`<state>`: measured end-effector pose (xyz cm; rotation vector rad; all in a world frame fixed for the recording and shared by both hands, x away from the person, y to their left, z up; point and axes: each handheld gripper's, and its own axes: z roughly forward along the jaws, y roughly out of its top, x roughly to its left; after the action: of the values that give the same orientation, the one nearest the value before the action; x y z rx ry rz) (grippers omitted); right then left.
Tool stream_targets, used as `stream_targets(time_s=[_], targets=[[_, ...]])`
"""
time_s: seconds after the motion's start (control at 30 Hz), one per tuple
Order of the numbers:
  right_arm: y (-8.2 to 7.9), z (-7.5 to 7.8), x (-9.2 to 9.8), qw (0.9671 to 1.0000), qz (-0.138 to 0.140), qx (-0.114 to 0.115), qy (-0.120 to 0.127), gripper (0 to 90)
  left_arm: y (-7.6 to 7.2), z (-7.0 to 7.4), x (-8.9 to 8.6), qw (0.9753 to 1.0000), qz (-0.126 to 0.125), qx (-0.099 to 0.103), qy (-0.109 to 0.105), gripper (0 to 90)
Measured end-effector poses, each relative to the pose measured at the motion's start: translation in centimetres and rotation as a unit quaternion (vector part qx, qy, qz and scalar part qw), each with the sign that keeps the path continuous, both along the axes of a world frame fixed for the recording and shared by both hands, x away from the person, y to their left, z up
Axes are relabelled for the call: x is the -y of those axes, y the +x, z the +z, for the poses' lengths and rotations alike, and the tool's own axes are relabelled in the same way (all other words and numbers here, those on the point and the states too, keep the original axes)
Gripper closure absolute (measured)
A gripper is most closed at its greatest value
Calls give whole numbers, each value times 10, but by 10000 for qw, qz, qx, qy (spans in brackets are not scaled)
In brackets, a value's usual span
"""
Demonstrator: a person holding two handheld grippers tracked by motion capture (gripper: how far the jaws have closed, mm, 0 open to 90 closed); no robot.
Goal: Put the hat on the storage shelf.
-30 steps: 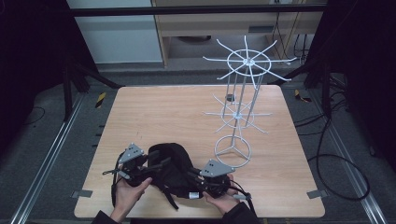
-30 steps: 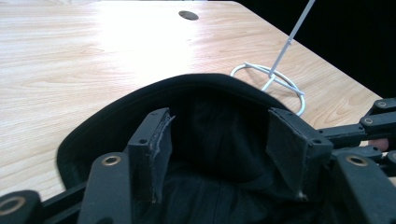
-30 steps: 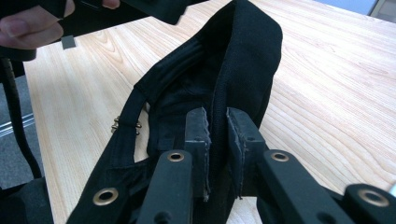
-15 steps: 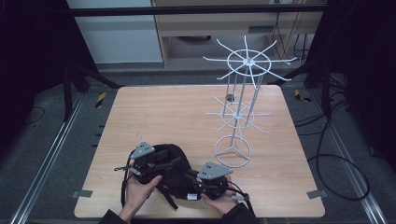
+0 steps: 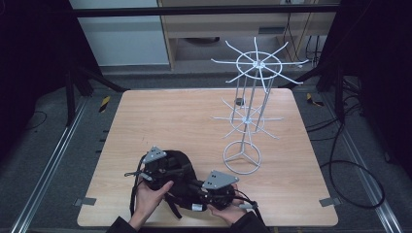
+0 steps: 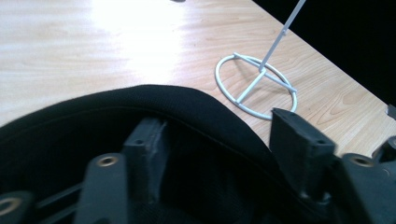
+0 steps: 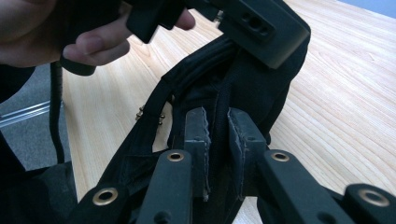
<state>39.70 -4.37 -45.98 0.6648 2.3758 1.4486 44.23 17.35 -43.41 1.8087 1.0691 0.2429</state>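
A black fabric bag (image 5: 177, 174) with straps lies near the table's front edge. In the high view my left gripper (image 5: 163, 167) rests on its left top, held by a hand. In the left gripper view that gripper (image 6: 222, 144) stands open, its jaws wide apart over the bag's padded rim (image 6: 154, 100). My right gripper (image 5: 194, 187) reaches in from the bag's right. In the right gripper view it (image 7: 217, 140) is shut on a black strap (image 7: 219, 107) of the bag, which runs up between the two pads.
A white wire rack (image 5: 252, 104) with spoked tiers stands on a ring base (image 5: 241, 158) just right of the bag; the base (image 6: 254, 86) is close ahead of the left gripper. A small dark object (image 5: 238, 101) lies behind the rack. The wooden table (image 5: 170, 121) stretches beyond.
Both hands and the bag have shifted rightward, toward the rack's base. The left gripper has come further onto the top of the bag.
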Motion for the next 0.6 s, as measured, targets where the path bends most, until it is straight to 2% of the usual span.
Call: stream_targets(time_s=[0.33,0.47,0.53,0.6], targets=[[2,-1,-1,9999,4,-163,-8,744,-1,-1,4,9996,-63,-241,-145,675],[2,1,0,9997,34,-223,52,707,-3,1,3,9996,-113,-198,-182,752],[1,6,2,9995,109,-230,169,674,-5,3,2,9995,-126,-163,-235,779],[0,11,6,9993,130,-205,297,656,-8,9,-2,9994,-119,-14,-312,797]])
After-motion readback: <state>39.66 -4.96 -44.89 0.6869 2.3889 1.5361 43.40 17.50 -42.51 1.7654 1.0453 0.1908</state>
